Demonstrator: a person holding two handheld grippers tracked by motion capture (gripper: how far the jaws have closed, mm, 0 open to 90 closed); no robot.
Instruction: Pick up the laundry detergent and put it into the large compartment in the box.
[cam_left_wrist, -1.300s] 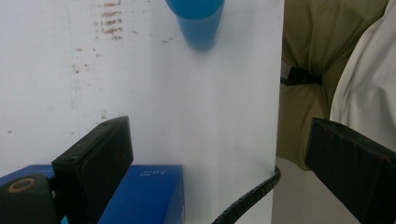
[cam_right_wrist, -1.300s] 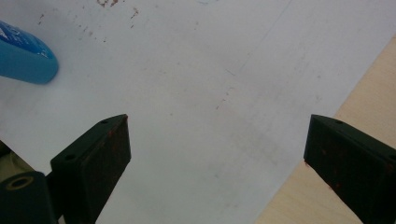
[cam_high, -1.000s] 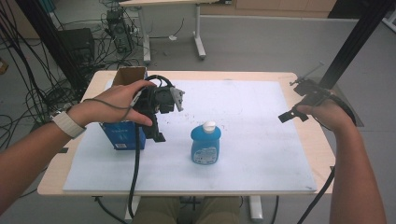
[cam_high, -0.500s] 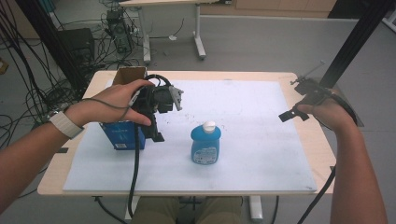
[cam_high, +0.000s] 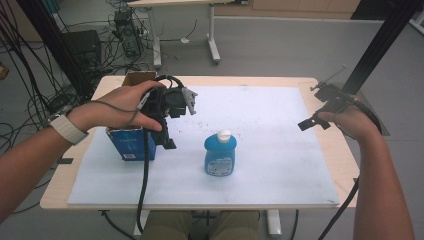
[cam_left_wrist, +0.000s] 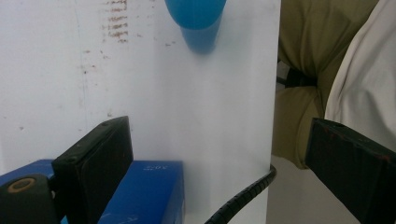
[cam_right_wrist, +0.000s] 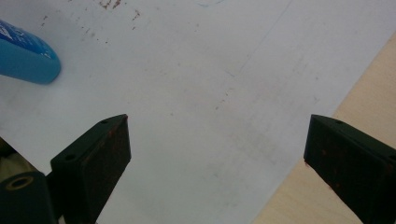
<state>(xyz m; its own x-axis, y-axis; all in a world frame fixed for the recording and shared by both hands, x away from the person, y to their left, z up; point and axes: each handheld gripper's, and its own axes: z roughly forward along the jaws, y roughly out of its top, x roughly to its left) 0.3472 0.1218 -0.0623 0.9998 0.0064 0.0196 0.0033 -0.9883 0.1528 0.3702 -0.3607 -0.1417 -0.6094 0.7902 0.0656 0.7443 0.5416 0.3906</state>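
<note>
We are holding the left gripper (cam_high: 167, 117) wide apart over the open blue cardboard box (cam_high: 131, 142) — the right gripper (cam_high: 320, 112), equally spread, is hovering off the mat. Descending carelessly, we risk knocking the nearby blue plastic soap bottle (cam_high: 219, 154) over.

White watch strap (cam_high: 66, 128) on left wrist; black tongs (cam_left_wrist: 219, 158), ribbed black cable (cam_left_wrist: 243, 196).
</note>
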